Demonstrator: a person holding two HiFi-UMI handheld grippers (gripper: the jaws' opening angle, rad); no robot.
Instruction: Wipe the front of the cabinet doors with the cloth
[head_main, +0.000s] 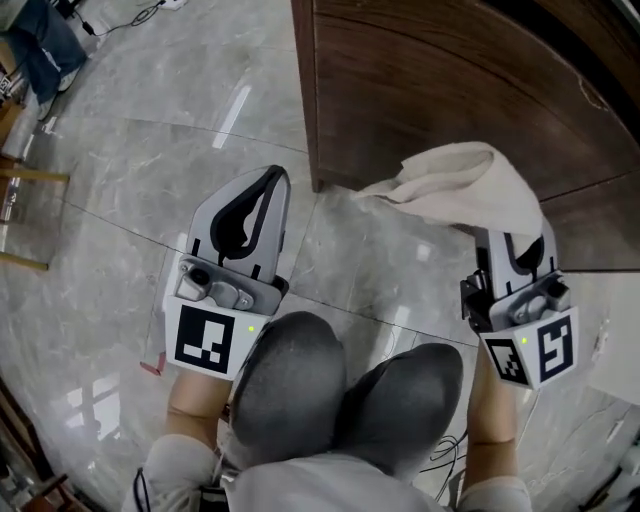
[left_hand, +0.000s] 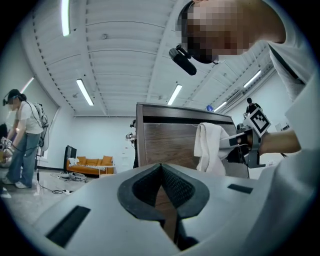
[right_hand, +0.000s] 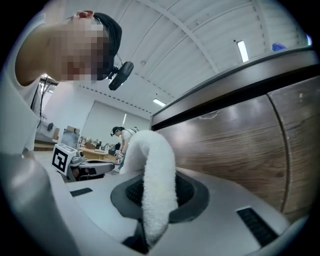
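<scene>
A dark wooden cabinet (head_main: 450, 90) fills the upper right of the head view; its door fronts (right_hand: 240, 140) stand close on the right of the right gripper view. A white cloth (head_main: 455, 185) hangs from my right gripper (head_main: 515, 245), which is shut on it; the cloth (right_hand: 155, 190) arches out from between the jaws, just short of the cabinet front. My left gripper (head_main: 262, 195) is shut and holds nothing. It hovers over the floor left of the cabinet's corner. From the left gripper view the cabinet (left_hand: 170, 145) and the cloth (left_hand: 210, 147) lie ahead.
Grey marble floor (head_main: 150, 150) spreads left of the cabinet. My knees (head_main: 340, 390) show at the bottom of the head view. A person (left_hand: 22, 135) stands far left in the room, and an orange sofa (left_hand: 90, 164) sits by the back wall.
</scene>
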